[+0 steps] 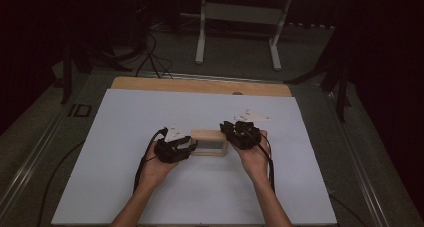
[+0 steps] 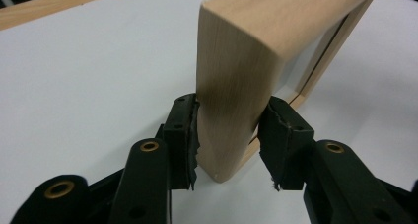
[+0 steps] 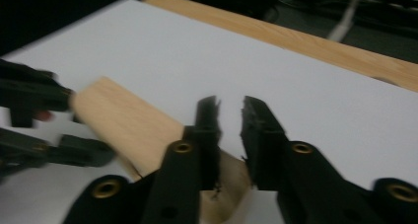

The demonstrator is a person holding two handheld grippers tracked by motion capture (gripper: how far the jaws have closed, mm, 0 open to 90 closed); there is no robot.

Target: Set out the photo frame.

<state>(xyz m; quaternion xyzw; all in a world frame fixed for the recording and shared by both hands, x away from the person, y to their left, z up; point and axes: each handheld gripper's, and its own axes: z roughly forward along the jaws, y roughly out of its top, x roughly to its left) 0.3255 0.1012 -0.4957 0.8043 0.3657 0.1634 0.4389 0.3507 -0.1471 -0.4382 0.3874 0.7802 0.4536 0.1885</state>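
L gripper point(image 2: 229, 135) round wooden frame point(image 2: 246, 61) end, R gripper point(image 3: 229, 135) apart.

Room dark, light falls mainly on the table point(image 1: 125, 197). Tabletop covered by a white sheet point(image 1: 150, 117); bare wood strip point(image 1: 200, 85) along the far edge. Metal rails point(image 1: 30, 152) flank the table both sides. Floor point(image 1: 235, 62) grey, carpet-like. Beyond the table, a white stand point(image 1: 240, 12) on two legs. Black cables point(image 1: 150, 57) trail across the floor at far left. Dark surroundings left and right, no detail.
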